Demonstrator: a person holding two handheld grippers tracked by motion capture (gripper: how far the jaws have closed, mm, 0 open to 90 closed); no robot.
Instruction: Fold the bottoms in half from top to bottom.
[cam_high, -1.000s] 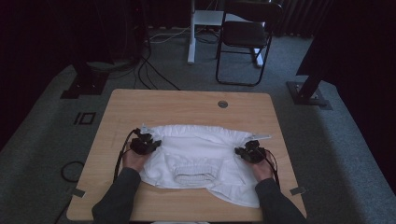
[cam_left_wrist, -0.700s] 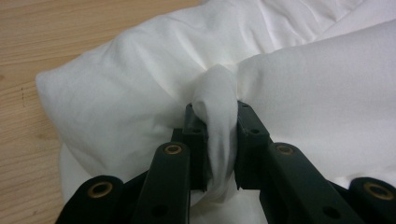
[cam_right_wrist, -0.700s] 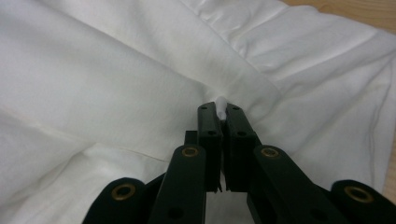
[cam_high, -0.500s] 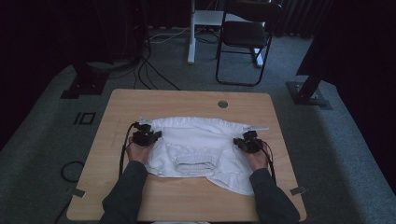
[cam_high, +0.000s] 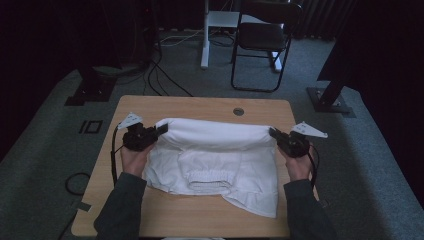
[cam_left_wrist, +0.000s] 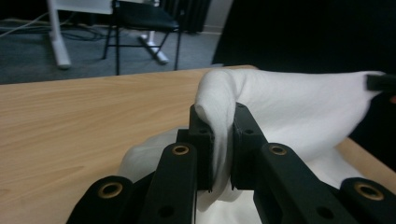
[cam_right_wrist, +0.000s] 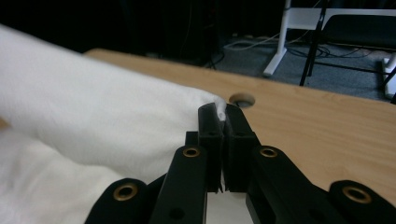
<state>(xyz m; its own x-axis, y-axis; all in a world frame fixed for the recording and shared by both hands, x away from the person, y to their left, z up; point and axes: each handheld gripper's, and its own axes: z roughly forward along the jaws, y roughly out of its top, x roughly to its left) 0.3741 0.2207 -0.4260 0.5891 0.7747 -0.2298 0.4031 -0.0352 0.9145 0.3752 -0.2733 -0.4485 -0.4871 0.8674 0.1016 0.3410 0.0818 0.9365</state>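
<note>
High view. Your left gripper (cam_high: 161, 131) and right gripper (cam_high: 274, 134) each hold one end of the white garment (cam_high: 215, 155), stretching its upper fold into a taut roll across the middle of the wooden table (cam_high: 200, 107). The lower part of the garment hangs from that roll and lies on the tabletop towards you, with an elastic waistband (cam_high: 210, 176) showing near its centre. A round cable hole (cam_high: 238, 111) sits in the table beyond the cloth. A black chair (cam_high: 262, 40) and a white desk leg (cam_high: 205, 35) stand on the grey floor behind.

Left gripper view. Your left gripper (cam_left_wrist: 223, 140) is nipped tight on a bunched fold of the white garment (cam_left_wrist: 299, 112); its jaws have just been closing, with the cloth pinched between them and bulging above the tips. The cloth runs off to the right, above the table (cam_left_wrist: 84, 126).

Right gripper view. Your right gripper (cam_right_wrist: 223, 135) is clamped narrow on a thin corner of the white garment (cam_right_wrist: 93, 121), a small tuft showing at the tips. The cloth spreads to the left; the cable hole (cam_right_wrist: 242, 99) lies just beyond the tips.
</note>
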